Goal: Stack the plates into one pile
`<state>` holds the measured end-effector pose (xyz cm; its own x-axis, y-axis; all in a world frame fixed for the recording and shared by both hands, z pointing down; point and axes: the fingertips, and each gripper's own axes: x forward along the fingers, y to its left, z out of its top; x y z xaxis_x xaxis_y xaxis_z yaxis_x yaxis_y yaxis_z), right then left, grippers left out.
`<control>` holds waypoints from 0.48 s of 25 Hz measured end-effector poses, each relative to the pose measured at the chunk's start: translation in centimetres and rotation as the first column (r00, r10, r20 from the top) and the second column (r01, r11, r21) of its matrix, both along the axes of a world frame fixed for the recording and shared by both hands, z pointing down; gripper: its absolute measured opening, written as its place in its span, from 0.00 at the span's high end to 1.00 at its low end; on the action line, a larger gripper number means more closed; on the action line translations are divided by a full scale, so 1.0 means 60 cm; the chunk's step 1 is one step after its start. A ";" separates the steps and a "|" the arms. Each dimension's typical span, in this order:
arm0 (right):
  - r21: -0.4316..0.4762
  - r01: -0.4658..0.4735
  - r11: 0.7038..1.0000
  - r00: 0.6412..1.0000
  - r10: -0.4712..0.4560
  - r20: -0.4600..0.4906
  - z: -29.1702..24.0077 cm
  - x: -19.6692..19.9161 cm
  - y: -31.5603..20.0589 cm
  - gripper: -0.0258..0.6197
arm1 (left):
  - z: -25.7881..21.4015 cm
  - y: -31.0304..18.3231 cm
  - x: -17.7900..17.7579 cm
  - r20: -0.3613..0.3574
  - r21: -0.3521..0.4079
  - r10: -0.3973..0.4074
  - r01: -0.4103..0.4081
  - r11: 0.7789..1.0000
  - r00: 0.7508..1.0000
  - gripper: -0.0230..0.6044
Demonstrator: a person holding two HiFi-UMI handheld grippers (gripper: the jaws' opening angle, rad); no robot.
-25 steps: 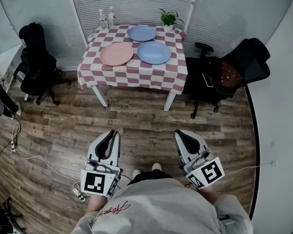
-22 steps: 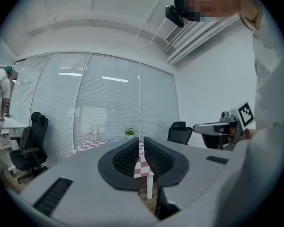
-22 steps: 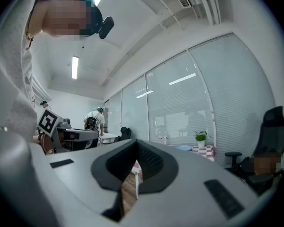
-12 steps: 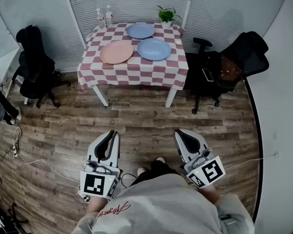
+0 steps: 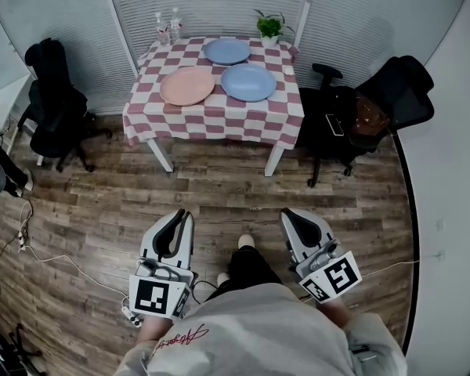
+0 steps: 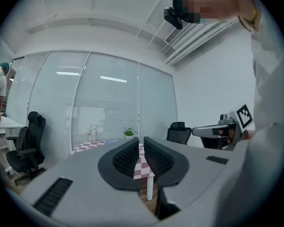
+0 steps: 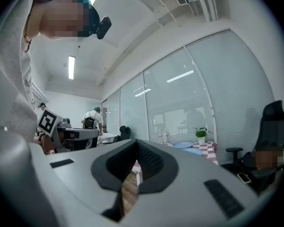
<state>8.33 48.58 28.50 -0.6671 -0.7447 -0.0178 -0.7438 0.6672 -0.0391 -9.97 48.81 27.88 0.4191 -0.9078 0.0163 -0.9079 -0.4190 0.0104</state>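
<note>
Three plates lie apart on a table with a red-and-white checked cloth (image 5: 211,116) across the room: a pink plate (image 5: 187,85) at the left, a blue plate (image 5: 247,82) to its right, and a second blue plate (image 5: 226,51) behind them. My left gripper (image 5: 182,219) and right gripper (image 5: 291,216) hover over the wooden floor, far short of the table, both shut and empty. In the left gripper view the shut left gripper (image 6: 141,144) points level at the table (image 6: 87,147). The right gripper (image 7: 136,148) points toward the blue plates (image 7: 183,145).
A potted plant (image 5: 270,28) and two bottles (image 5: 166,28) stand at the table's far edge. Black office chairs sit at the left (image 5: 55,92) and at the right (image 5: 376,104) of the table. Cables (image 5: 63,261) run over the floor. A person (image 7: 93,117) stands far off.
One shoe has stepped forward between the grippers. Both grippers stay shut and keep their places in the head view.
</note>
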 end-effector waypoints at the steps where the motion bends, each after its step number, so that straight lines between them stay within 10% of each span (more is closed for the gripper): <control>1: 0.005 0.005 1.000 1.000 -0.005 -0.001 -0.002 -0.001 -0.009 0.94 | -0.001 -0.007 0.000 0.003 0.004 -0.002 0.002 1.000 1.000 0.89; 12: 0.027 0.023 0.999 1.000 -0.023 0.003 -0.017 0.012 -0.147 0.94 | -0.012 -0.121 -0.007 0.004 0.024 -0.069 0.069 0.997 0.998 0.89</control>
<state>9.04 39.78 27.48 -0.6837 -0.7287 -0.0400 -0.7285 0.6847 -0.0230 -10.42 41.56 27.14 0.3550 -0.9348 -0.0035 -0.9348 -0.3550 -0.0032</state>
